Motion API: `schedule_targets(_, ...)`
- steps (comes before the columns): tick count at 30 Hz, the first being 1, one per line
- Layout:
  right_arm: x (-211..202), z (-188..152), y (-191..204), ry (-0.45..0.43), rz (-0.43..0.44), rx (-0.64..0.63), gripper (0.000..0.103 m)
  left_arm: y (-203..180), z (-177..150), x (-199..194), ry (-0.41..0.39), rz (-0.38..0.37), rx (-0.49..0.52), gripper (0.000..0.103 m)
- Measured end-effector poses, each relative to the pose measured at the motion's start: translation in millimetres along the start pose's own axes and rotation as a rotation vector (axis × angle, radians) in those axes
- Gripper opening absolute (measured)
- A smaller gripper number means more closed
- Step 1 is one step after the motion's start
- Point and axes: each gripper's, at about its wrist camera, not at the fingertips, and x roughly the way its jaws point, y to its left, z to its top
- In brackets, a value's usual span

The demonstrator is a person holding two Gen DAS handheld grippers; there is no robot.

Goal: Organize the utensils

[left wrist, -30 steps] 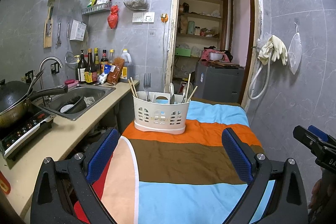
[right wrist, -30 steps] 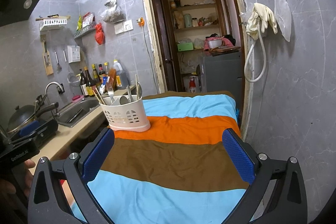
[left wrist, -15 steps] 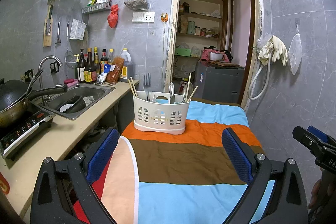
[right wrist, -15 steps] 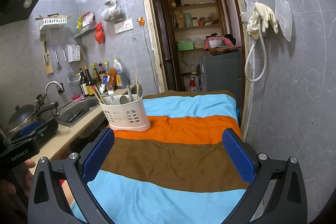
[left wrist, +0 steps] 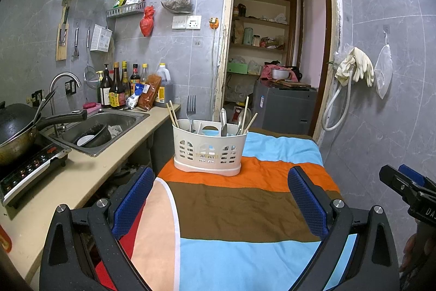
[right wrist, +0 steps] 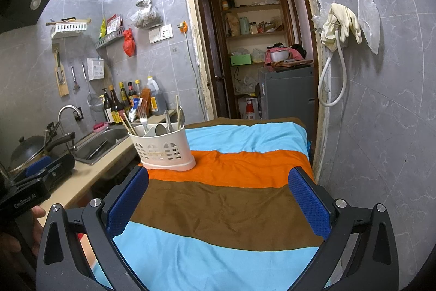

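Left wrist view: caddy on cloth, utensils upright inside. I hold both grippers released, empty, short of caddy; approach level, grip one handle.

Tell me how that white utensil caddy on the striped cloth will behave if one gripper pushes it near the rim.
The utensil caddy looks like thin slotted plastic, so probably light. The fork and chopsticks stand well above its rim, so a high push may tip it. The soft striped cloth would likely bunch rather than let it slide.
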Motion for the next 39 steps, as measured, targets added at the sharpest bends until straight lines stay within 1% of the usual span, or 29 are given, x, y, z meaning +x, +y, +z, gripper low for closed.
schedule_targets(15,0.3,0.3,-0.2,0.000,0.001,0.000,0.103,-1.0,-1.2,4.6,0.006,-0.001,-0.006,0.097)
schedule_targets(22,0.4,0.9,-0.2,0.002,0.000,-0.001,0.103,-1.5,0.6,9.8,-0.014,0.001,-0.006,0.097)
schedule_targets(39,0.6,1.8,-0.8,0.003,0.002,-0.001,0.103,-2.9,-0.5,12.0,-0.002,-0.001,-0.004,0.097)
